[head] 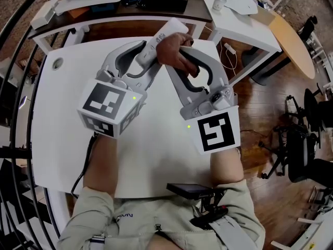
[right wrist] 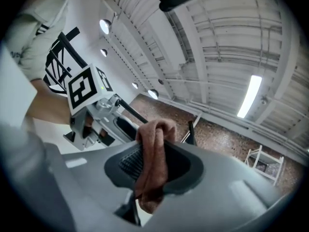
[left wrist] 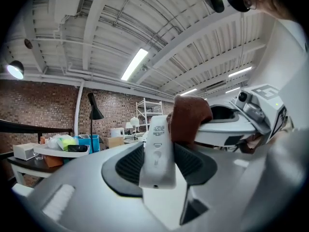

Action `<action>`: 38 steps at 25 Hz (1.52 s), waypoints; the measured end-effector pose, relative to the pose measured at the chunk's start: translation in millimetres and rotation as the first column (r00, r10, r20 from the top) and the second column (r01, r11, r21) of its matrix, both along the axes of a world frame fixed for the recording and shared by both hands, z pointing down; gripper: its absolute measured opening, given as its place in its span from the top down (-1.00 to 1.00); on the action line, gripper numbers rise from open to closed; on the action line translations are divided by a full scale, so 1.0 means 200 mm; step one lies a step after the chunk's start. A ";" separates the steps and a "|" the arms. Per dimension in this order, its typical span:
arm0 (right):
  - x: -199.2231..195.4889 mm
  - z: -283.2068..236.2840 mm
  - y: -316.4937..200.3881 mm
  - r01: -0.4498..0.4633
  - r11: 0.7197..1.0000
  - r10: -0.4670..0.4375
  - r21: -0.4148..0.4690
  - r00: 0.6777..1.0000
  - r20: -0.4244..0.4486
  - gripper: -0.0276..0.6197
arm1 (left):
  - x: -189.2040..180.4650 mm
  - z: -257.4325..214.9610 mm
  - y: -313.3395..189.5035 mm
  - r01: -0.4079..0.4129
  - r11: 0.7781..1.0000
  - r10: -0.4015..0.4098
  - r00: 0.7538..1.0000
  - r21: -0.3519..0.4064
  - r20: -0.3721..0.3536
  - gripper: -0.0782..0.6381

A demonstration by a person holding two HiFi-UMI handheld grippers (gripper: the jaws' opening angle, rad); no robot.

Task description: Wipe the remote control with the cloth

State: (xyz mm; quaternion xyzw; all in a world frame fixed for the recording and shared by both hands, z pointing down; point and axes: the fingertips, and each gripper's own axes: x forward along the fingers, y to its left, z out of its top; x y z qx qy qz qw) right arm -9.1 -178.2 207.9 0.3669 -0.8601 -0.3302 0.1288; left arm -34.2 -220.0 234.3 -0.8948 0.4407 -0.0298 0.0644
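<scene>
With your left gripper [left wrist: 157, 166] fingers clamped on the slim white remote control [head: 167, 29] above the table [head: 67, 113], draw the brown cloth [head: 173, 52], pinched in the right gripper [right wrist: 152, 167] fingers, along its length.

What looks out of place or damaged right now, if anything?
Nothing stands out. The left tool grips the white remote control, the right tool pinches the brown cloth bunched against the remote's upper end, and nothing looks spilled or damaged on the white table.
</scene>
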 end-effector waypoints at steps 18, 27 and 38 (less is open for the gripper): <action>0.41 -0.33 -0.07 -0.309 0.941 0.256 0.139 0.918 0.304 0.64 | 0.16 0.07 0.04 -0.050 0.998 0.045 0.985 0.027 0.165 0.19; 0.22 -0.14 -0.09 -0.251 0.960 0.252 0.128 0.968 0.006 0.64 | 0.22 0.10 0.05 -0.075 0.997 0.067 0.977 0.030 0.200 0.19; 0.03 -0.04 -0.03 -0.029 0.999 0.030 -0.017 0.996 0.083 0.64 | 0.11 0.17 -0.04 -0.174 0.967 0.140 0.973 -0.187 -0.182 0.19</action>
